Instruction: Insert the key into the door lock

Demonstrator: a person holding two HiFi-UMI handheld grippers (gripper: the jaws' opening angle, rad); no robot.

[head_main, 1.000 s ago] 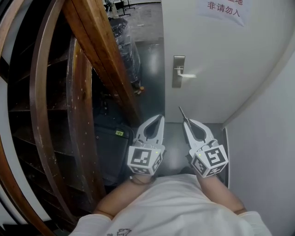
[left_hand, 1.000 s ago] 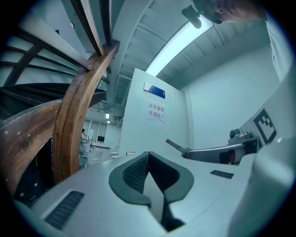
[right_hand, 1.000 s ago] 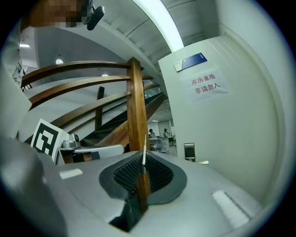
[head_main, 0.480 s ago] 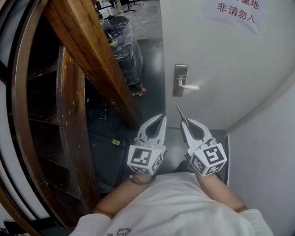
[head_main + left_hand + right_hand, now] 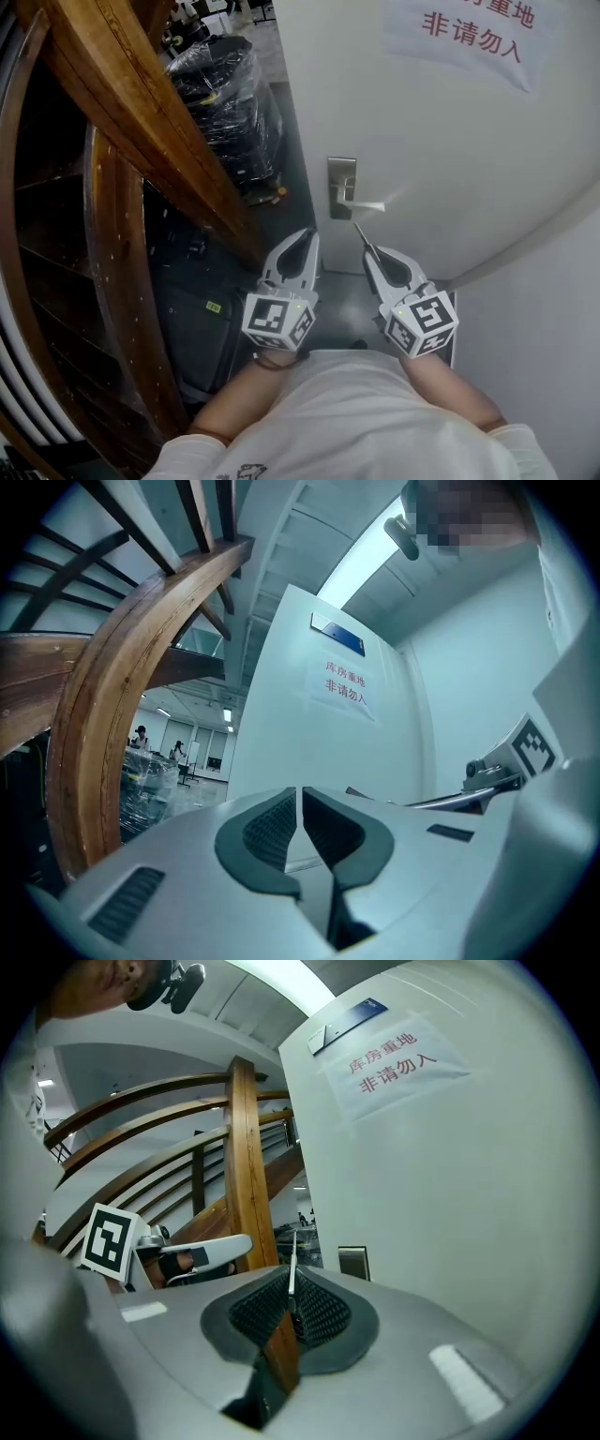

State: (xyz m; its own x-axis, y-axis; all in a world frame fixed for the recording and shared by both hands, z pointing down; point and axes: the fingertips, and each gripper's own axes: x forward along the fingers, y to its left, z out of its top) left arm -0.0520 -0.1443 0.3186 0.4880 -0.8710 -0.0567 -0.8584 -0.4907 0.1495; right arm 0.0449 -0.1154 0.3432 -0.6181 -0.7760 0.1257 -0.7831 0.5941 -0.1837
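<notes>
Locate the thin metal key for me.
In the head view the thin metal key sticks out of the shut right hand-held gripper, just below the silver lock plate on the white door.

My head view is dim at left under the staircase (image 5: 122,103), bright on the door (image 5: 450,141); both gripper views curve, corners black.

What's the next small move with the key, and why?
Probably ease the right gripper forward toward the lock plate: the key is clamped in its jaws, pointing at the door, but its tip is not yet at the plate.
</notes>
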